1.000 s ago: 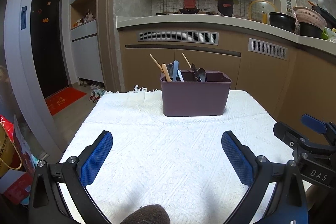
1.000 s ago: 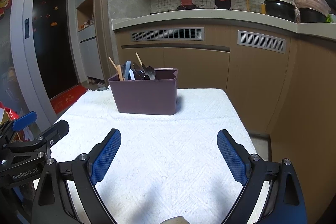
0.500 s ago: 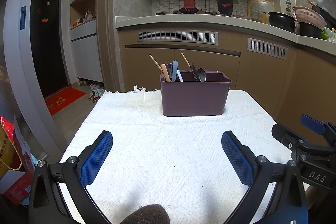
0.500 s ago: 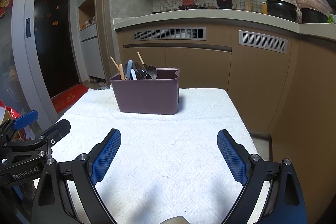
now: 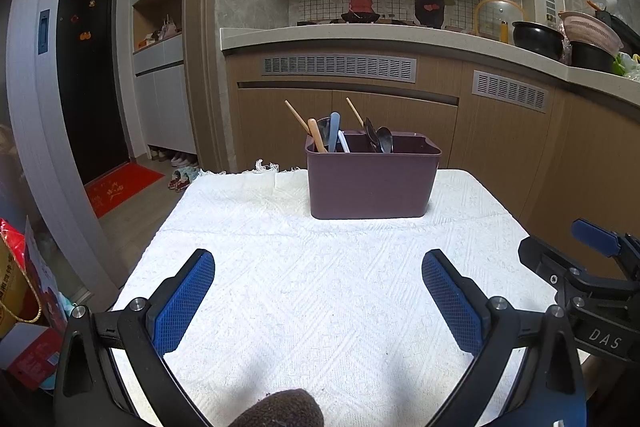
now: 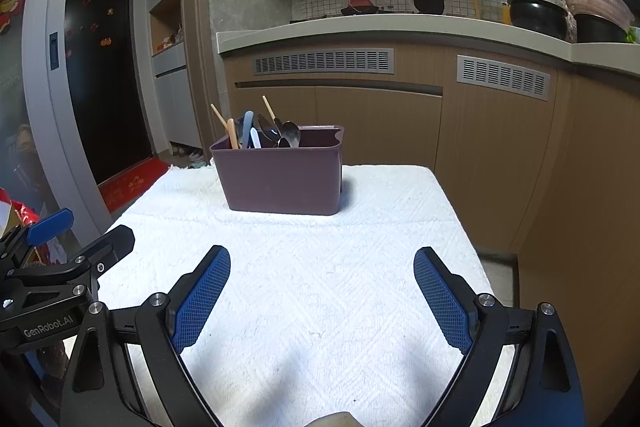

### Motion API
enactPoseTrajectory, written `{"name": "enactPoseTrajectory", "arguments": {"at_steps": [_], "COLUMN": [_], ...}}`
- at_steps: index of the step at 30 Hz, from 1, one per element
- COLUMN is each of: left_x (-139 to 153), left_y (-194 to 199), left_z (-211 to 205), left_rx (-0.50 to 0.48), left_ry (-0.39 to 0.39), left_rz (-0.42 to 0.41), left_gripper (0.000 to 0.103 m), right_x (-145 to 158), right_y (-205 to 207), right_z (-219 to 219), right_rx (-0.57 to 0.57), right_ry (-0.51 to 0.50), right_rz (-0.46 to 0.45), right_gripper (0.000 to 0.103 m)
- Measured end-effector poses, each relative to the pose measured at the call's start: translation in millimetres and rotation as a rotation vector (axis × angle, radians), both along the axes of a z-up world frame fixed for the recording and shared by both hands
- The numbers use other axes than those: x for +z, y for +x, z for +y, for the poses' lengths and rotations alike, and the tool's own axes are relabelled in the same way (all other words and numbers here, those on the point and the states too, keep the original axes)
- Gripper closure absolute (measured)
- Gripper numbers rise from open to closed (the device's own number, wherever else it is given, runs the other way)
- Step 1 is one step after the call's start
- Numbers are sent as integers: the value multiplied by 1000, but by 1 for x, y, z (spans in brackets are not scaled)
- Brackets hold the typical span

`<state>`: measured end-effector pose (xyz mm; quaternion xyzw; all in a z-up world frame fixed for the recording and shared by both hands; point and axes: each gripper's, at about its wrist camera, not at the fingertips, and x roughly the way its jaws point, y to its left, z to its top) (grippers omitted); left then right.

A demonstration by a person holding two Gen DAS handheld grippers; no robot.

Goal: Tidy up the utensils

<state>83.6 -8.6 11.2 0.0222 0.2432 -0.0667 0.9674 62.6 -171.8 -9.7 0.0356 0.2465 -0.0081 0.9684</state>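
Observation:
A purple plastic bin (image 5: pixel 372 183) stands at the far side of a table covered by a white cloth (image 5: pixel 320 299). Wooden chopsticks, a blue-handled utensil and metal spoons (image 5: pixel 384 139) stick up from its left part. The right wrist view shows the same bin (image 6: pixel 282 179) with the utensils (image 6: pixel 256 131) upright inside. My left gripper (image 5: pixel 318 283) is open over the near cloth, nothing between its blue pads. My right gripper (image 6: pixel 322 281) is open too, also empty, well short of the bin. Each gripper appears at the edge of the other's view.
Behind the table runs a wooden kitchen counter (image 5: pixel 400 43) with pots and a pink colander (image 5: pixel 588 31) at the right. A dark door (image 5: pixel 92 67) and red mat (image 5: pixel 120 187) lie to the left. Red bags (image 5: pixel 20 291) sit on the floor by the table's left edge.
Both views have shifted only slightly; the bin sits a touch closer to centre in the right wrist view. Both grippers stay open and empty.

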Motion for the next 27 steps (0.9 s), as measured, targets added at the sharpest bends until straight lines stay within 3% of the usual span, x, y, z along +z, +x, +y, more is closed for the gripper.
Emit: {"name": "enactPoseTrajectory", "arguments": {"at_steps": [27], "left_x": [1], "left_y": [-2], "left_z": [-1], "left_rx": [-5], "left_ry": [5], "left_rz": [2], "left_gripper": [0], "right_x": [-2], "right_y": [-1], "right_z": [0], "right_rx": [1], "right_ry": [1], "right_rz": [3], "right_gripper": [9]}}
